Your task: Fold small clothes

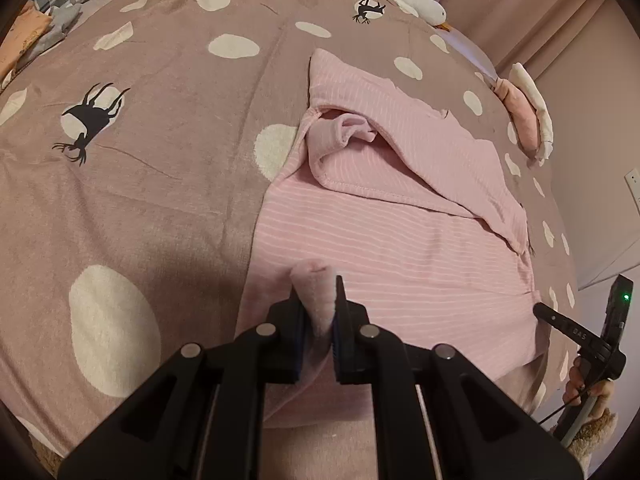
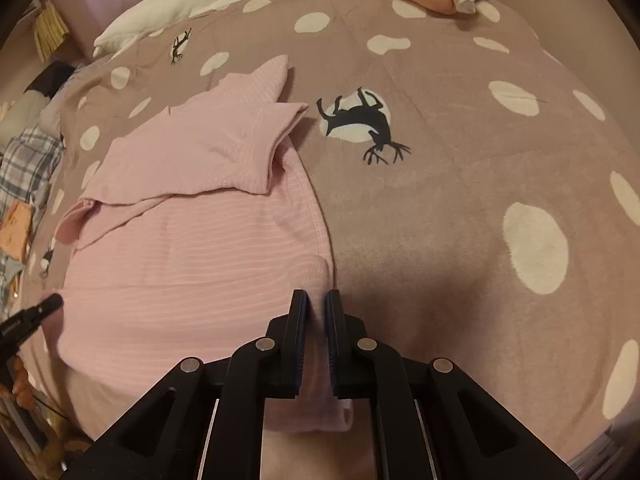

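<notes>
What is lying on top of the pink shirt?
On the pink shirt lie its own sleeves, folded inward over the body part. Nothing else rests on it. What is under the shirt is covered, apart from the dotted blanket around it.

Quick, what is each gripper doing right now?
Left gripper: shut on the pink striped knit garment, near edge pinched.
Right gripper: shut on the same garment's near edge.
</notes>
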A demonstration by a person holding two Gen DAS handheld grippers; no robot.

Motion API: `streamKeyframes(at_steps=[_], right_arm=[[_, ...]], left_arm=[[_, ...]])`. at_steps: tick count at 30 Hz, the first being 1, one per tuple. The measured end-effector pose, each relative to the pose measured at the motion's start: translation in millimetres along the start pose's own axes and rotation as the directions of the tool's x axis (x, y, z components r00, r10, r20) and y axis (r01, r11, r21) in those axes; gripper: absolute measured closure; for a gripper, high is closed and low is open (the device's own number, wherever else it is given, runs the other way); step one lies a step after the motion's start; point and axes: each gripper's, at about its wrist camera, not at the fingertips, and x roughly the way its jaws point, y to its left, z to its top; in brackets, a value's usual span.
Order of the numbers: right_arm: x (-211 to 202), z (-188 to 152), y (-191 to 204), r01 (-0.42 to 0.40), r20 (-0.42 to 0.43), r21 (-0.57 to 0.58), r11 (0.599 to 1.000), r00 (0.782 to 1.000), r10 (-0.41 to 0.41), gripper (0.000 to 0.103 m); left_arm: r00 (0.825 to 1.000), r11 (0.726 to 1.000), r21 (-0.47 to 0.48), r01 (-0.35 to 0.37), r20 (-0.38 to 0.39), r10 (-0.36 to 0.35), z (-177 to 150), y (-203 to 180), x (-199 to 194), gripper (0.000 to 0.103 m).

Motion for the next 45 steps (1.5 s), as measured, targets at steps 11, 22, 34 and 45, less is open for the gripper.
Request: streamKeyframes(at_steps=[11, 22, 34, 45], right_arm=[[9, 3, 9, 0.031, 0.000, -0.043, 0.999, 1.000, -0.031, 0.076], [-34, 2, 10, -0.028, 0.150, -0.032, 0.999, 0.988, 0.033, 0.097], [-90, 11, 13, -0.108, 0.335, -0.041, 0.993, 0.935, 0.115, 0.097], [-113, 26, 20, -0.115, 0.419, -0.061, 0.991, 0.899, 0.130, 0.097]], left_arm=[[0.999, 0.999, 0.029, -0.021, 0.030, 0.020, -1, -8, -8, 0.094], [0.992, 0.999, 0.021, 0.033, 0.118, -0.035, 3, -17, -47, 0.094], [0.968, 0.998, 0.039, 0.051, 0.246, -0.059, 15, -32, -89, 0.094], [0.948, 0.996, 0.036, 0.076, 0.307, -0.084, 32, -39, -105, 0.094]])
